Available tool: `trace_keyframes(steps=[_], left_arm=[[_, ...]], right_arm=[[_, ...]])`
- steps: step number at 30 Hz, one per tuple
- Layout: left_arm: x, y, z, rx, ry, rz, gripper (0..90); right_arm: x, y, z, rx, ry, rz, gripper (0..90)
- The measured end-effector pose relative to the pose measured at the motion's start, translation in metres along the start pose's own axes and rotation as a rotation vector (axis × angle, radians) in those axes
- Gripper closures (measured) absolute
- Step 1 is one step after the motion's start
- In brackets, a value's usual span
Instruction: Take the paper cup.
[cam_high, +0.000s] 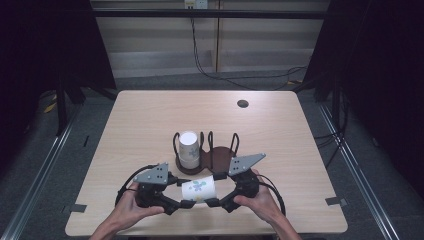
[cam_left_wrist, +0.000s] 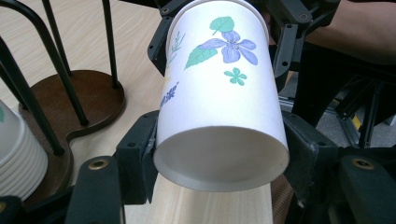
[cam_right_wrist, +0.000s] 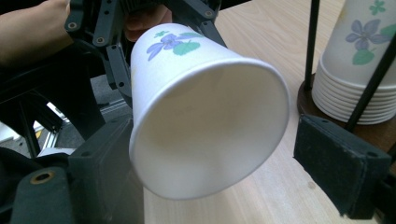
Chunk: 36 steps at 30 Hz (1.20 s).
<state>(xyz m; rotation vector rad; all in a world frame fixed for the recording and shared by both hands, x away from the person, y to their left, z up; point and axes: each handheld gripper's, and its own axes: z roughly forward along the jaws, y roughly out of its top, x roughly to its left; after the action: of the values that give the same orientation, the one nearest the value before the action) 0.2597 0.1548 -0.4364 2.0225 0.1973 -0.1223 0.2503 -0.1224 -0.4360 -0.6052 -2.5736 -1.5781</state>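
Surface: pale wood table (cam_high: 150, 115), dark curtains at both sides, a wall with cables at twelve o'clock.
Cup: the flowered paper cup (cam_high: 199, 190) lies on its side in the air between my two tongs, near the table's six o'clock edge.
Left tongs: my left gripper (cam_left_wrist: 219, 154) is clamped on the cup's narrow bottom end, pads against both sides.
Right tongs: my right gripper (cam_right_wrist: 219, 154) stands wide; its jaws flank the cup's mouth, one pad close by the rim, the other clear of it.
Rack: a wire cup holder (cam_high: 210, 150) on a dark wooden base sits at twelve o'clock from the cup.
Stack: nested cups (cam_high: 189, 149) stand upright in the holder's nine o'clock bay.
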Motion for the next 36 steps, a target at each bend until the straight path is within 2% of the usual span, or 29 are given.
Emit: trace_keyframes(steps=[4,7,10,18,26,33,36], left_arm=[[0.0009,-0.0003,0.0008,0.001,-0.013,-0.006,36.5],[0.0008,-0.0007,0.0017,0.006,-0.014,-0.007,36.5],[0.0010,-0.0008,0.0027,0.006,-0.016,-0.007,36.5],[0.0016,-0.0002,0.0039,-0.001,-0.025,-0.011,36.5],[0.0040,-0.0033,0.0067,0.008,-0.037,-0.025,36.5],[0.0069,-0.0046,0.0069,0.012,-0.051,-0.051,35.0],[0.0066,-0.0056,0.0073,0.020,-0.041,-0.054,34.0]], right_arm=[[0.0007,0.0007,0.0008,-0.008,0.018,-0.008,13.5],[-0.0007,0.0008,0.0009,-0.017,0.031,0.013,14.6],[-0.0015,0.0009,0.0005,-0.030,0.046,0.015,19.1],[-0.0035,-0.0004,0.0018,-0.026,0.079,0.031,19.3],[-0.0048,-0.0002,0.0015,0.005,0.081,0.028,23.3],[-0.0061,0.0017,0.0000,0.006,0.088,0.034,24.7],[-0.0062,0.0030,0.0005,0.011,0.086,0.034,25.5]])
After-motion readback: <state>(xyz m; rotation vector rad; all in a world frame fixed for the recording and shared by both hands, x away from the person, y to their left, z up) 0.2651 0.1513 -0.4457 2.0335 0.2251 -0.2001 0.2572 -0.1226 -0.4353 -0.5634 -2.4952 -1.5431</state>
